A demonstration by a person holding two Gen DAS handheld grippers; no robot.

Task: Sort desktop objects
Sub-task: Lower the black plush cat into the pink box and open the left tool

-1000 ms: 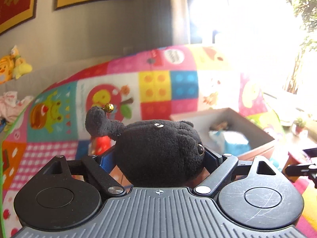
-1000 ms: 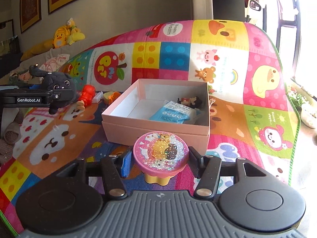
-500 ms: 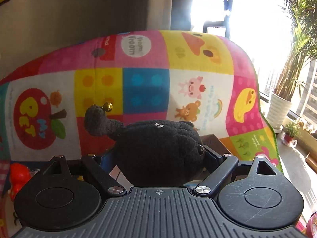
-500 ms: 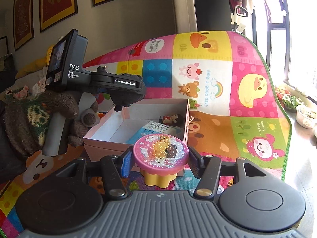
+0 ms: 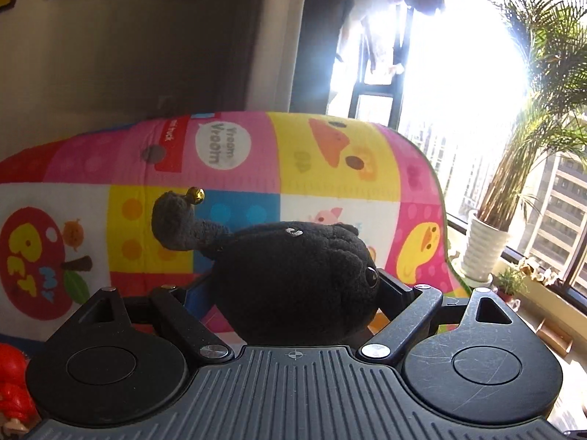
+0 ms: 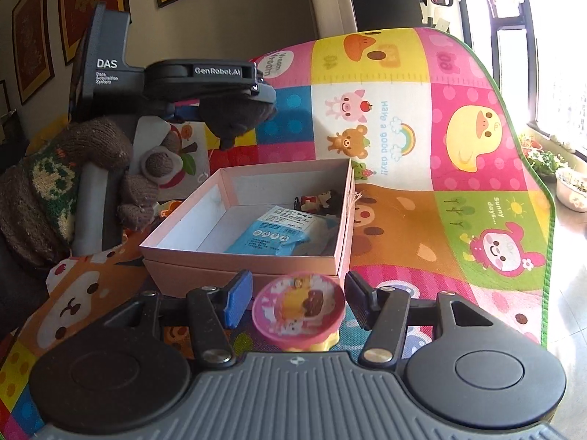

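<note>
A black plush toy (image 5: 293, 278) fills the space between the jaws of my left gripper (image 5: 293, 293), which is shut on it. In the right wrist view that left gripper (image 6: 234, 110) hangs with the plush (image 6: 238, 121) above the far left corner of an open pink box (image 6: 256, 271). A knit-gloved hand (image 6: 95, 146) holds it. My right gripper (image 6: 299, 300) is shut on a pink glitter-topped toy (image 6: 299, 304) with a yellow base, just before the box's front wall. The toy looks blurred and tipped toward the camera. A blue packet (image 6: 282, 231) and a small figure (image 6: 315, 200) lie in the box.
Everything rests on a bright cartoon play mat (image 6: 458, 201) that curls up at the back. A red toy (image 5: 11, 377) lies at the left and a small orange one (image 6: 168, 207) beside the box. A potted palm (image 5: 484, 249) stands by the window at the right.
My left gripper has swung right with the plush, from out over the mat to above the box. My right gripper has edged closer to the box, and the pink toy sits lower between its jaws.
</note>
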